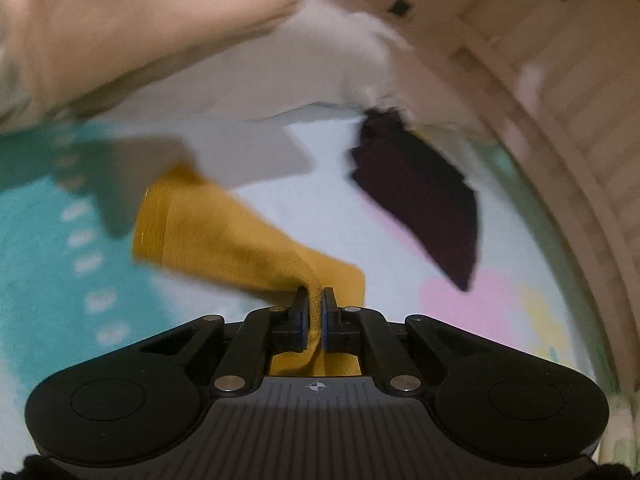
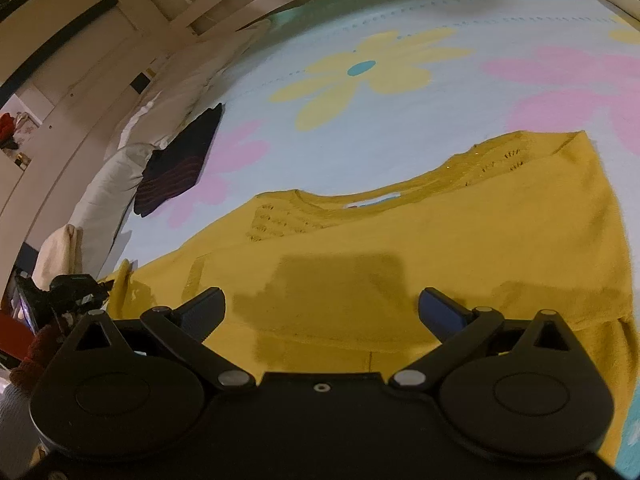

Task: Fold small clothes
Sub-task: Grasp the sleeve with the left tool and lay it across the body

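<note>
A mustard-yellow knit sweater [image 2: 420,240] lies spread flat on a flowered bedsheet [image 2: 400,140], neckline away from me. My right gripper [image 2: 320,304] is open and empty, hovering just above the sweater's body. My left gripper [image 1: 316,300] is shut on the sweater's sleeve [image 1: 224,228] and holds it lifted, the cuff hanging free at the left. The left gripper also shows in the right wrist view [image 2: 72,284] at the sweater's left edge.
A dark striped garment [image 2: 180,160] lies on the sheet at the left, also in the left wrist view [image 1: 424,196]. White pillows and bedding [image 2: 120,168] line the bed's left edge. A wooden slatted headboard [image 1: 560,100] stands beyond.
</note>
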Motion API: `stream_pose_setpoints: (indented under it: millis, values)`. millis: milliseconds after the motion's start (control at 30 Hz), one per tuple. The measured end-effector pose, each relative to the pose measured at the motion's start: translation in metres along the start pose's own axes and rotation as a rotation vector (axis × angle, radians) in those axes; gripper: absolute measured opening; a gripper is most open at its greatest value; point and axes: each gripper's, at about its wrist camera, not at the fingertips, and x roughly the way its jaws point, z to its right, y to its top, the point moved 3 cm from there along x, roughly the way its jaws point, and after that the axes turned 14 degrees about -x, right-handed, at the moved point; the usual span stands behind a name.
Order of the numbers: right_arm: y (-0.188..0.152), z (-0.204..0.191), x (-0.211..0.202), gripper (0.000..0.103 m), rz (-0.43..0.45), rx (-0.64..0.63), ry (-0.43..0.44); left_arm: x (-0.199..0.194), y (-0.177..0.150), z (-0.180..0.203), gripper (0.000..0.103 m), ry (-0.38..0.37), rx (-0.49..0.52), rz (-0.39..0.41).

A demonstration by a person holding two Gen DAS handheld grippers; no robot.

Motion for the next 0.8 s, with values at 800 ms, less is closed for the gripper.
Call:
stream_pose_setpoints:
  millis: [800]
  values:
    - [-0.003,0.062,-0.045,0.103,0.088,0.121,-0.101,-0.062,-0.321,0.219,0.041,-0.467,0.663,-0.460]
